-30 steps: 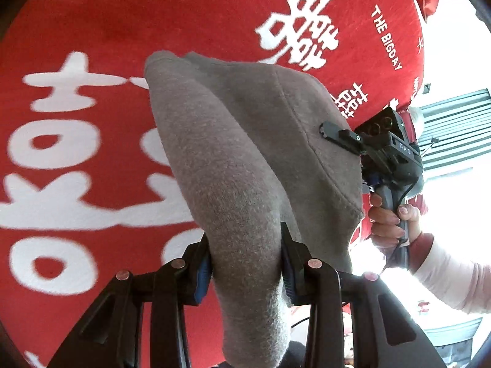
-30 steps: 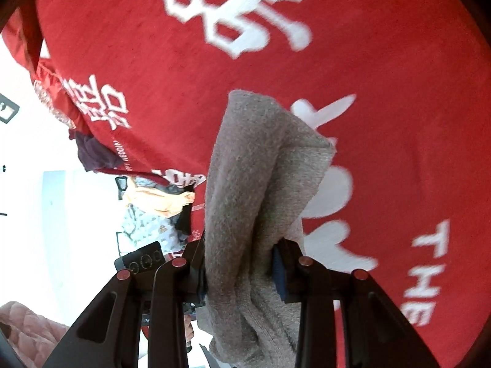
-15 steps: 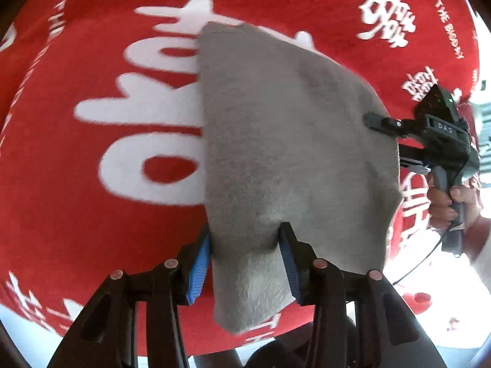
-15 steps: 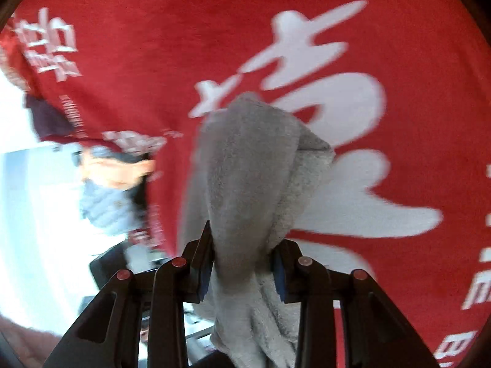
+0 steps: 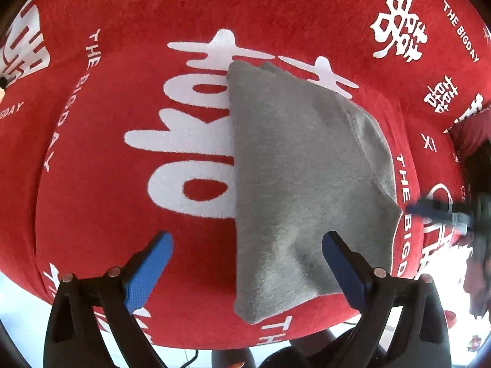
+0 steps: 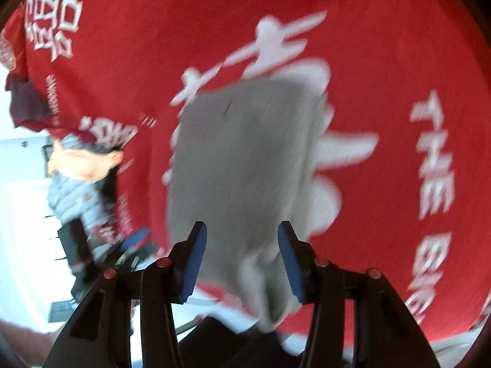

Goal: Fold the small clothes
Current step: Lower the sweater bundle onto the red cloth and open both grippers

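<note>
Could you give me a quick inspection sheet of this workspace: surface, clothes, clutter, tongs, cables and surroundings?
Surface: red cloth with white lettering.
Job's things: grey garment lying folded on the cloth.
Clutter: heap of other clothes at the cloth's edge.
Tongs: left tongs opening, pads clear of the garment; right tongs opening, garment between the pads, contact unclear through blur.
Cables: dark cable below the table edge.
Surroundings: bright white floor.

Two fisheye wrist cameras, each looking forward between its own black fingers with blue pads. The left view looks steeply down, close over a red cloth (image 5: 276,9) with white lettering. The right view, blurred, slants down at it. Both share a grey folded garment (image 5: 294,165) near the cloth's near edge.
</note>
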